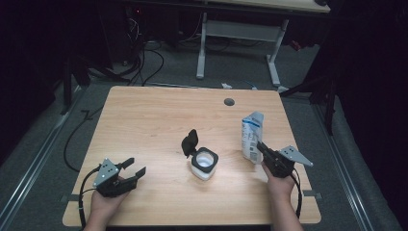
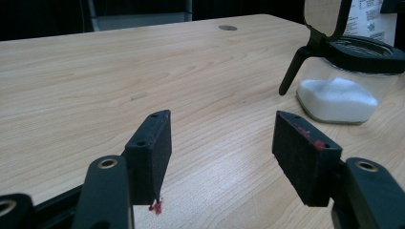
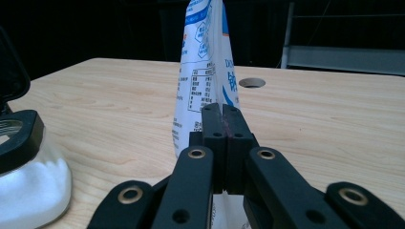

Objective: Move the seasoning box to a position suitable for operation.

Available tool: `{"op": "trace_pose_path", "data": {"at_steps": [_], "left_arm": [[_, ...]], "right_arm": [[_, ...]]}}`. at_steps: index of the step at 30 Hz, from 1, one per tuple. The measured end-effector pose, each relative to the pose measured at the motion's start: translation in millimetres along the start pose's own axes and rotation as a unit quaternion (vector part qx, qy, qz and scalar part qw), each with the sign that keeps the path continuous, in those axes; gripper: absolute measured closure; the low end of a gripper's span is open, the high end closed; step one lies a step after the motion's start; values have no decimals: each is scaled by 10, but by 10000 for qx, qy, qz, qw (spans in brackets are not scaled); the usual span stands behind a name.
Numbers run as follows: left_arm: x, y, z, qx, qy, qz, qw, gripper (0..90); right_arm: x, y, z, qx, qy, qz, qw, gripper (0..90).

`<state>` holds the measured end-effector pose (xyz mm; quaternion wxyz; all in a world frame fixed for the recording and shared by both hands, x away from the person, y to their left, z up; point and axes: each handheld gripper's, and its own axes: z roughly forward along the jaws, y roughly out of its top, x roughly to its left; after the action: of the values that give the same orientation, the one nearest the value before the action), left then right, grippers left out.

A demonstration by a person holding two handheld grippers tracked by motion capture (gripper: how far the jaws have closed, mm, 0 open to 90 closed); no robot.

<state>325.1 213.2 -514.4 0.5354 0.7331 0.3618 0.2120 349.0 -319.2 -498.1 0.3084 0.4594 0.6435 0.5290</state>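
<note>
pouch of white-and-blue printed film stands upright on the right side of the table, and our right tool has its jaws pressed together right at the pouch's near edge; from the right gripper view the pads look fully closed, with the pouch rising just behind them, and we cannot tell for certain whether a thin fold of film is pinched between them. we judge the work to be the filling of the jar from this pouch, and it appears to stand at an early or middle point: the glass jar sits near the table's centre, its black flip lid already swung up and open, a bed of white grains lying in its bottom, the pouch not yet tipped over it. what seems left is to lift the pouch, carry it to the jar's mouth and pour. the jar stands well apart from the pouch, to its left. our left tool rests low at the table's near left corner, jaws standing wide with nothing between them, pointing toward the jar from some way off.
</note>
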Motion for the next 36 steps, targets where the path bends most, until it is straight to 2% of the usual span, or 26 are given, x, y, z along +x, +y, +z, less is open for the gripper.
{"op": "trace_pose_path", "data": {"at_steps": [10,27,36], "left_arm": [[-4,0,0,1,2,20,10000,393],[15,6,-19,-53,15,-21,10000,393],[9,7,-9,27,29,36,10000,393]], "right_arm": [[-16,-18,14,69,-72,-111,9999,900],[-23,-65,-75,238,-90,-105,9996,892],[-21,-75,-105,303,-91,-121,9994,887]]}}
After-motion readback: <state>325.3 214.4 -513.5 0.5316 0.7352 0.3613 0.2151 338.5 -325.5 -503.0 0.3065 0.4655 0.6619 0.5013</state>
